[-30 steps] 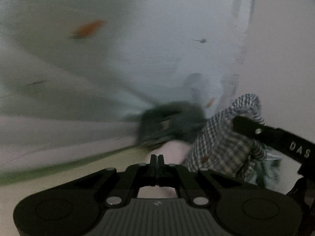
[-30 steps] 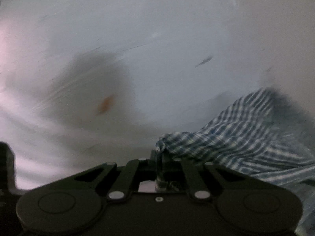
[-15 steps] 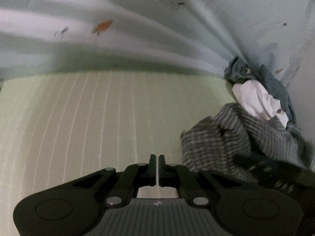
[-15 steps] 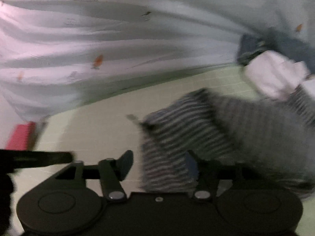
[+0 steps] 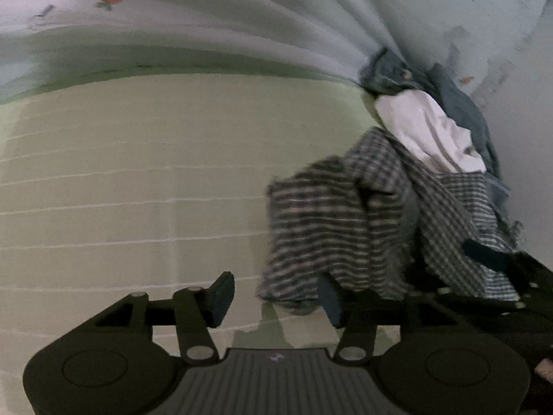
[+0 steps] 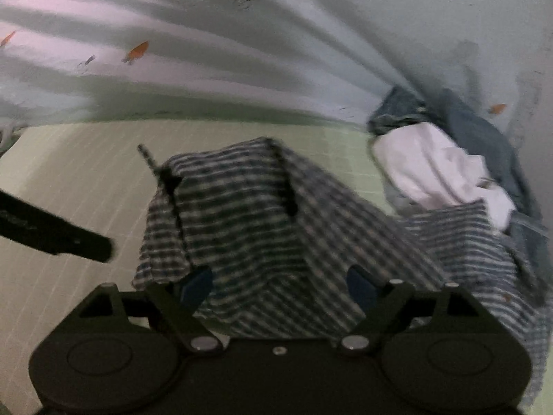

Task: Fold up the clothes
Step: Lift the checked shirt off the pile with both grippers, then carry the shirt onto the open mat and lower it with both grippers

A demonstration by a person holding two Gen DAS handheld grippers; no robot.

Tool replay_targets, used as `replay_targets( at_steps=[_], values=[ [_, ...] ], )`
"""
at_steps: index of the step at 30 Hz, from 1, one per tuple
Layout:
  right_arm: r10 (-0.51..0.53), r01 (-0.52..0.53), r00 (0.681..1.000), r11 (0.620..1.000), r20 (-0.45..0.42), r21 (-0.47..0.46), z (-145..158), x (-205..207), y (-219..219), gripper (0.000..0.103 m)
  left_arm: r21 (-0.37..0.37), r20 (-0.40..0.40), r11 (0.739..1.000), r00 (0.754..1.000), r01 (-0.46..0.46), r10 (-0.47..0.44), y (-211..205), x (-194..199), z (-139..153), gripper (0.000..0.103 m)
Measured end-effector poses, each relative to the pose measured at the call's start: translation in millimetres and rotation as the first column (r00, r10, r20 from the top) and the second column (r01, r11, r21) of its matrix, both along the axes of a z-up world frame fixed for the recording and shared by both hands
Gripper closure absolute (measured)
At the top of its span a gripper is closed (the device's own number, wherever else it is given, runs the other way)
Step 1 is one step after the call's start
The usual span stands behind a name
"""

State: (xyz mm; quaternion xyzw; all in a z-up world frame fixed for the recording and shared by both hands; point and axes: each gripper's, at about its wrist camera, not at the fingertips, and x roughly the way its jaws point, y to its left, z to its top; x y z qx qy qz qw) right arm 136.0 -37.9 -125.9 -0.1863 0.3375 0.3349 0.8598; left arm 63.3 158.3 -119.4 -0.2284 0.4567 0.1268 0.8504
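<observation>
A blue-and-white checked shirt (image 5: 345,221) (image 6: 262,221) lies crumpled in a heap on the pale green mat (image 5: 121,190). My left gripper (image 5: 274,299) hovers at the shirt's near left corner. Its jaws are opening, and the cloth's edge lies between the fingers with the pads clear of it. My right gripper (image 6: 276,287) is low over the heap with its jaws opening wide. Cloth lies between its fingers, and neither pad presses on it. One finger of the right gripper (image 5: 490,256) rests at the shirt's right side. A left finger (image 6: 58,238) reaches in from the left.
A white garment (image 5: 425,135) (image 6: 439,173) and a blue denim one (image 5: 463,107) (image 6: 480,128) are piled at the mat's far right corner. A pale sheet printed with small carrots (image 5: 207,17) (image 6: 207,34) hangs behind the mat (image 6: 69,180).
Both grippers have come down toward the mat and gone from shut to open. The right one has let go of the checked shirt, which now lies in a heap.
</observation>
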Motion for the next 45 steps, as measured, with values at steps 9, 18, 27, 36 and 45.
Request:
replay_targets(
  at_steps=[9, 18, 27, 36, 45],
  values=[
    [0.155, -0.147, 0.987, 0.977, 0.039, -0.156, -35, 19, 38, 0.038, -0.001, -0.072, 1.000, 0.997, 0.009, -0.009, -1, 22, -22, 0.040],
    [-0.220, 0.218, 0.946, 0.975, 0.238, 0.038, 21, 115, 17, 0.049, -0.030, -0.064, 1.000, 0.998, -0.006, 0.004, 9, 48, -27, 0.031],
    [-0.243, 0.242, 0.955, 0.970, 0.168, 0.024, 9, 138, -2, 0.048, -0.092, -0.017, 0.994, 0.998, 0.058, -0.060, -13, 123, -47, 0.028],
    [-0.215, 0.215, 0.969, 0.977, 0.119, 0.013, -5, 135, 5, 0.048, -0.246, 0.035, 0.968, 0.998, -0.037, 0.047, -4, 153, -65, 0.028],
    [-0.180, 0.180, 0.974, 0.984, 0.139, 0.013, -12, 142, 10, 0.082, -0.235, -0.044, 0.957, 0.985, -0.172, 0.167, 16, 169, -81, 0.095]
  ],
)
